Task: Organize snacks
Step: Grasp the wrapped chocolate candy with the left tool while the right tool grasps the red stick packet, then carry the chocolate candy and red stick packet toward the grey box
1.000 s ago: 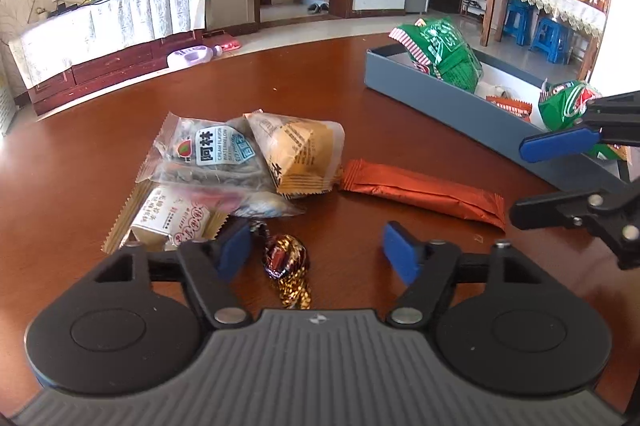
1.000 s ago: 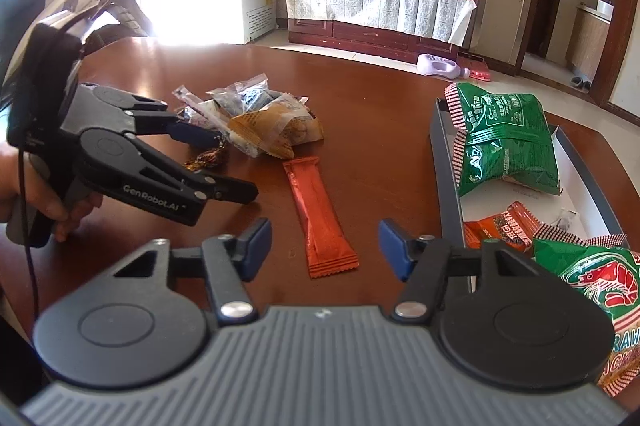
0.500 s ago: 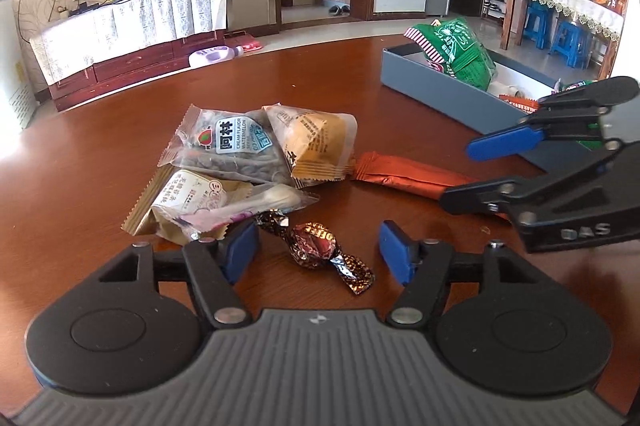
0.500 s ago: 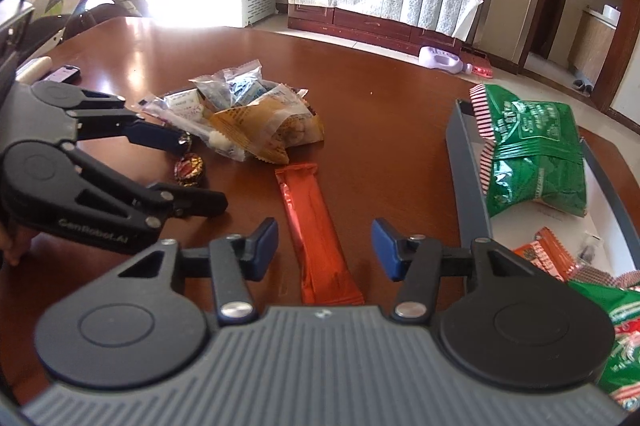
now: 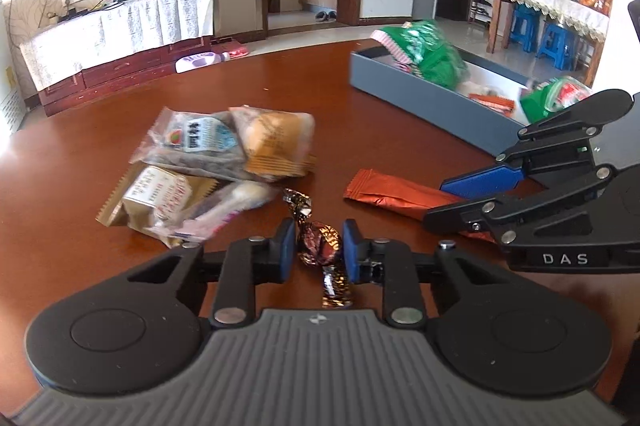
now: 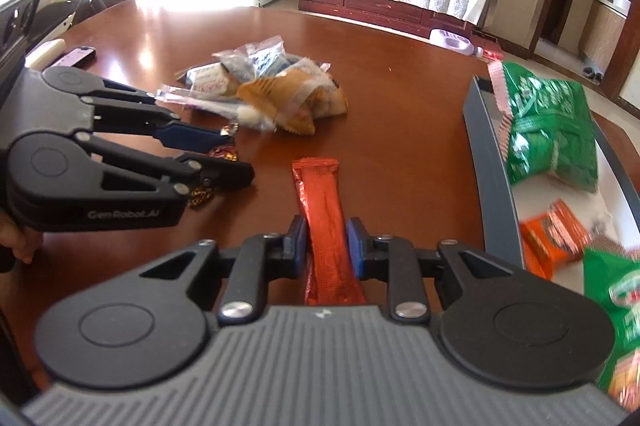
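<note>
My left gripper [image 5: 318, 246] is shut on a brown foil-wrapped candy [image 5: 320, 246] on the wooden table. It also shows in the right wrist view [image 6: 224, 161]. My right gripper [image 6: 326, 246] is shut on the near end of a long orange snack bar [image 6: 322, 209], which lies flat on the table; the bar also shows in the left wrist view [image 5: 396, 193]. A pile of small snack packets [image 5: 224, 161] lies just beyond the candy. A grey tray [image 5: 420, 97] to the right holds green chip bags [image 6: 548, 129] and an orange packet [image 6: 554, 234].
The pile of snack packets [image 6: 276, 93] sits left of the orange bar. A phone [image 6: 78, 55] lies at the table's far left edge. The tray's long wall [image 6: 492, 177] runs along the right of the bar.
Both grippers have closed: the left on the candy, the right on the orange bar. The right gripper moved forward over the bar's near end.
</note>
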The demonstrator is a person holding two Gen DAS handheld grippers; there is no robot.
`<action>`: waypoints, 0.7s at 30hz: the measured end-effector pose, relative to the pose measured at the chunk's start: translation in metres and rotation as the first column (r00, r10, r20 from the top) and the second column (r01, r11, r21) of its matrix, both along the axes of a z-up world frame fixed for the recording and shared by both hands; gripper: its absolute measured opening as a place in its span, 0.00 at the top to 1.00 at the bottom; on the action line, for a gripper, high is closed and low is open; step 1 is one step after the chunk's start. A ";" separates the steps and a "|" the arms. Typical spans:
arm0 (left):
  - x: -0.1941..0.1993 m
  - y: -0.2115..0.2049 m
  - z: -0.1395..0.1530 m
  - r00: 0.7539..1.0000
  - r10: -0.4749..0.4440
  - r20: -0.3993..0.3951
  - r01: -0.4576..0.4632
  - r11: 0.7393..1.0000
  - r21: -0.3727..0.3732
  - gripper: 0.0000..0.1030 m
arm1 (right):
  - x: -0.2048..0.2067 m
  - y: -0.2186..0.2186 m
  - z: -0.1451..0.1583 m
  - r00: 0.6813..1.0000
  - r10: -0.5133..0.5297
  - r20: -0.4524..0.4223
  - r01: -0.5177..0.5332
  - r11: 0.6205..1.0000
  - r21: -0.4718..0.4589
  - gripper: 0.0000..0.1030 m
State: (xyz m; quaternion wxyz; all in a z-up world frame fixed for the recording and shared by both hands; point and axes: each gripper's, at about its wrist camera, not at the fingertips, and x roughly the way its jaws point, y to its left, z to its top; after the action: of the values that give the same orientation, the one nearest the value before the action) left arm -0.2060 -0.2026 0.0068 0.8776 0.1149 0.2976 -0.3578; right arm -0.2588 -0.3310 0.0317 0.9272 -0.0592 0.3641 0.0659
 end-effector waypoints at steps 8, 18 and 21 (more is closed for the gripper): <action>-0.032 -0.001 0.000 1.000 0.030 -0.006 -0.030 1.000 0.004 0.73 | -0.035 0.006 0.001 1.000 -0.024 -0.016 0.024 1.000 0.004 0.75; -0.069 -0.005 -0.002 0.989 0.144 0.045 -0.146 0.988 0.045 0.34 | -0.059 0.014 -0.002 0.999 -0.036 0.023 0.036 0.999 -0.011 0.72; -0.061 0.002 -0.003 0.983 0.183 -0.001 -0.183 0.983 0.025 0.26 | -0.056 0.014 -0.003 0.999 -0.032 0.028 0.033 0.999 -0.016 0.70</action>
State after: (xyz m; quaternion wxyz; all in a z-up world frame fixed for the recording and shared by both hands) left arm -0.2668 -0.2005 0.0039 0.9049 0.0975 0.3126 -0.2719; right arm -0.3146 -0.3170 0.0287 0.9326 -0.0620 0.3526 0.0469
